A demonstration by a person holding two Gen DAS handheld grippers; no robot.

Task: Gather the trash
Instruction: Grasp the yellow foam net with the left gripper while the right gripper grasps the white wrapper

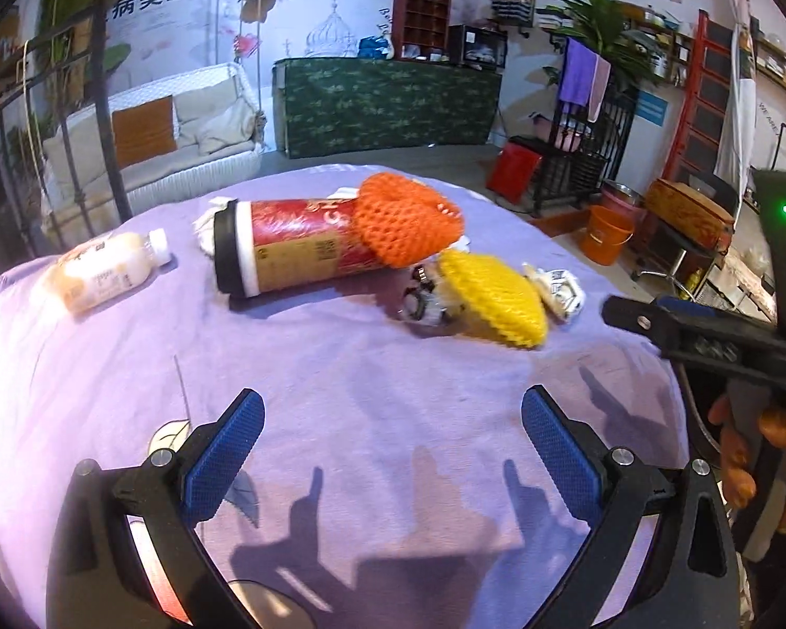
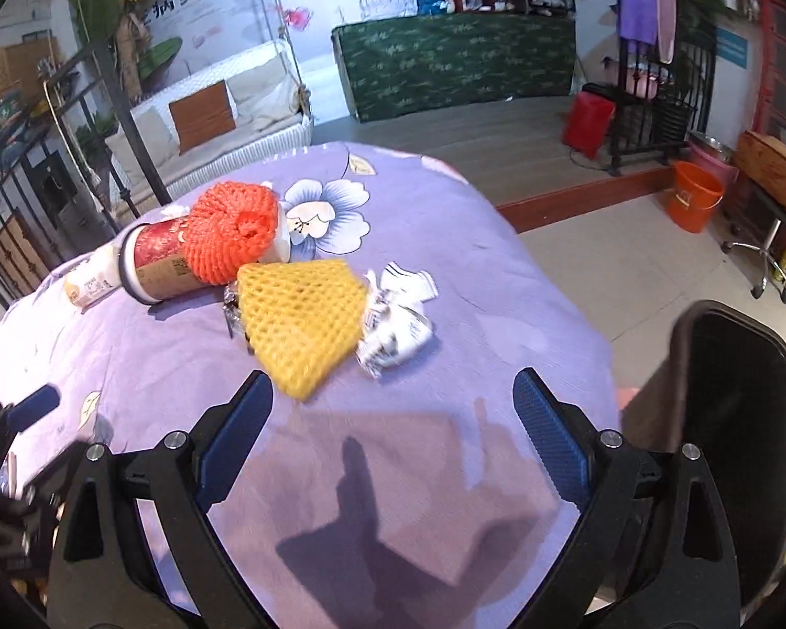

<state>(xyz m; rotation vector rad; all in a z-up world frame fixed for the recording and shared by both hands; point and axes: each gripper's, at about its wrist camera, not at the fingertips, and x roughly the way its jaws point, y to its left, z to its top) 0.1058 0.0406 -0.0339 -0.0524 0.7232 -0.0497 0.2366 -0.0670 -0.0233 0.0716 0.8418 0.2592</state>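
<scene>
A soft purple cloth (image 2: pixel 471 262) with a big printed flower covers the table. On it lies a little heap of trash. A tall red paper cup (image 1: pixel 298 246) with a black lid lies on its side. An orange foam net (image 1: pixel 406 220), bumpy and full of small holes, rests on the cup's far end. Just beside it lies a yellow foam net (image 2: pixel 304 314) of the same holey kind, shaped like a wedge. A crumpled white wrapper (image 2: pixel 398 309) touches the yellow net on its right side. Something small, shiny and crinkly (image 1: pixel 422 299) peeks out at the net's left edge; I cannot tell what it is. A small plastic bottle (image 1: pixel 105 272) with pale drink inside and a white cap lies well apart, left of the cup.

The left gripper (image 1: pixel 393 445) is wide open with nothing in it. Its blue pads (image 1: pixel 225 461) are rough with tiny dots. The trash lies ahead of it, across bare cloth.

The right gripper (image 2: pixel 393 430) is wide open and holds nothing too. The yellow net's tip lies just ahead of its left finger, close but not between the fingers.
</scene>
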